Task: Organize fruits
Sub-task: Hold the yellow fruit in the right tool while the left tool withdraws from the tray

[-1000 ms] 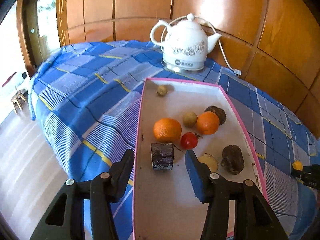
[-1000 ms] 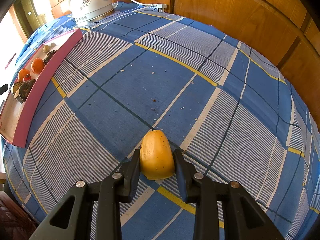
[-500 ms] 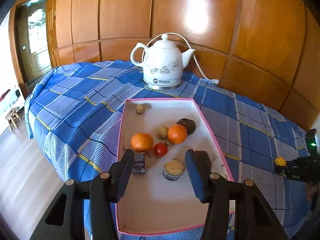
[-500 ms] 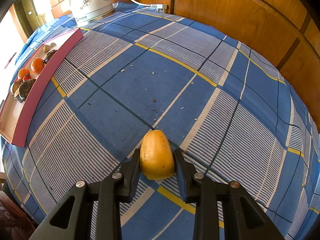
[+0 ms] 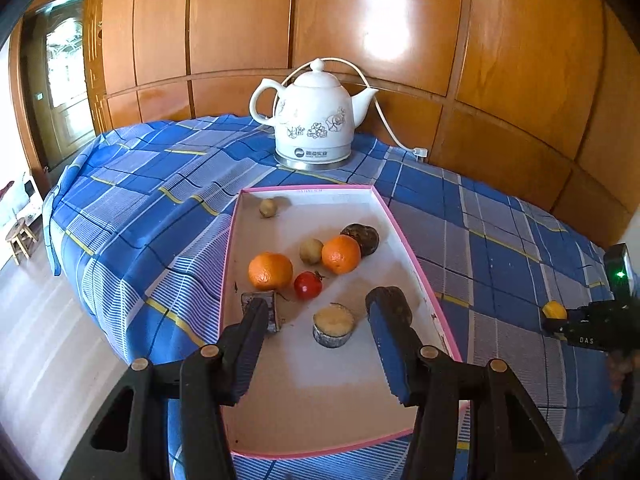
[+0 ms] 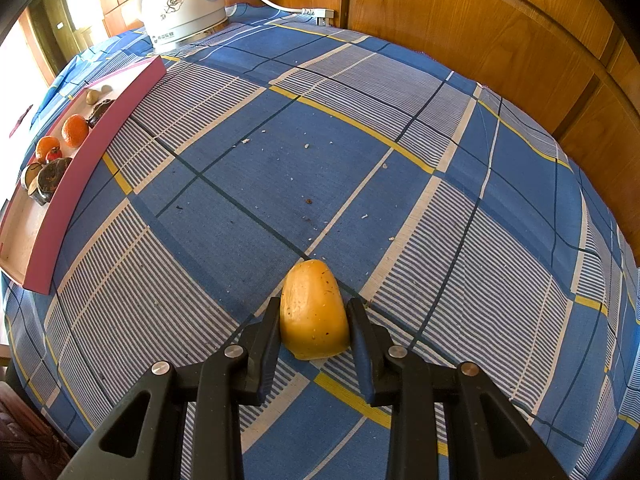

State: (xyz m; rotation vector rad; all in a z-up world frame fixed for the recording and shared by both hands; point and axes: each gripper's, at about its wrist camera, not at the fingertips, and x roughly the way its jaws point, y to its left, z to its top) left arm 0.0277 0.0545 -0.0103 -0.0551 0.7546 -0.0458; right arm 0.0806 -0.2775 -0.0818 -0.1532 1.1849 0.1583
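A pink-rimmed shallow box lies on the blue plaid cloth. It holds two oranges, a small red fruit, brown and dark fruits, a cut banana stub and a dark block. My left gripper is open and empty, above the box's near half. My right gripper is shut on a yellow fruit piece on the cloth, far right of the box. It also shows in the left wrist view.
A white electric kettle with a cord stands behind the box, against the wooden panel wall. The table's left edge drops to a pale floor. Small crumbs dot the cloth.
My left gripper has pulled back and risen from the box, so the whole box and kettle show. My right gripper and the yellow piece have stayed still.
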